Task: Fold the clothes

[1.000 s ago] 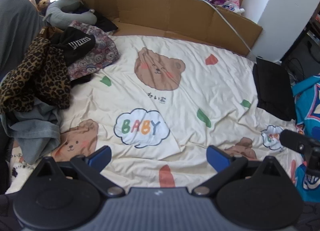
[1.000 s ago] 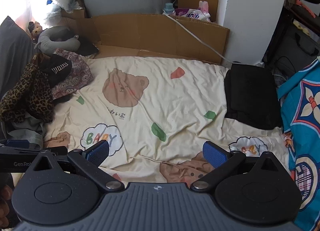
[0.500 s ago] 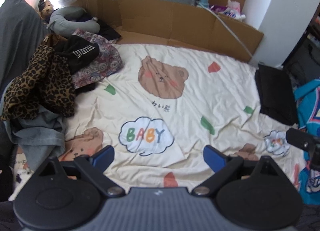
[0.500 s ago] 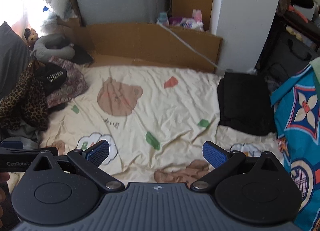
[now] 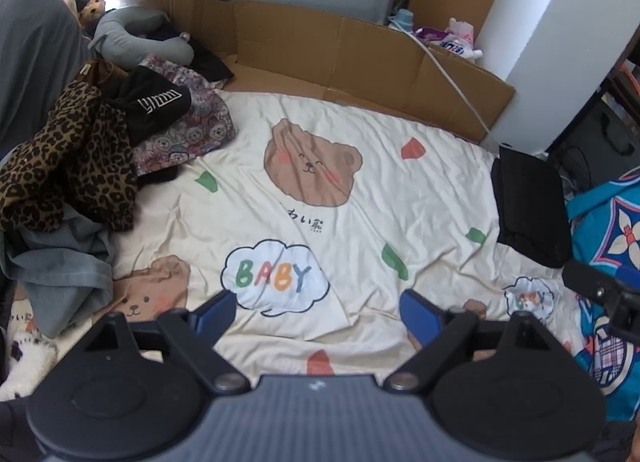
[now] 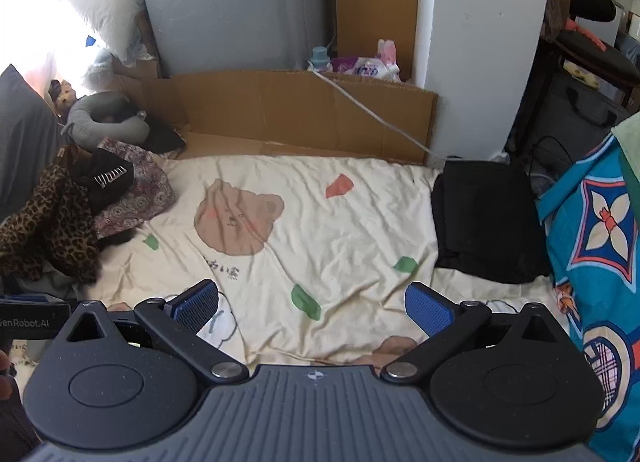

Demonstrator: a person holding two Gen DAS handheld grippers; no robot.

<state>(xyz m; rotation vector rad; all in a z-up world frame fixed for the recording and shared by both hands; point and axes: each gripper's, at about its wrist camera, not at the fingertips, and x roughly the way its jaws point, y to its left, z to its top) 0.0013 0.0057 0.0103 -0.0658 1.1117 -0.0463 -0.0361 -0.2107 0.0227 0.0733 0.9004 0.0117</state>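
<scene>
The bed (image 5: 420,198) is covered by a cream bear-print sheet, bare in the middle. The unfolded pile (image 5: 76,166) is heaped at its left edge, so the left claw (image 5: 316,312) is judged nearer; a folded black garment (image 6: 486,222) lies right. The right claw (image 6: 312,306) and the left are both held spread and empty.

Bear-print bed sheet (image 5: 360,198), clothes pile (image 5: 92,150), folded black garment (image 5: 528,206)

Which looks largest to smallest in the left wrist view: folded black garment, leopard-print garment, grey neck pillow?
1. leopard-print garment
2. folded black garment
3. grey neck pillow
The pillow lies farthest from the camera, so its true size is unsure.
</scene>
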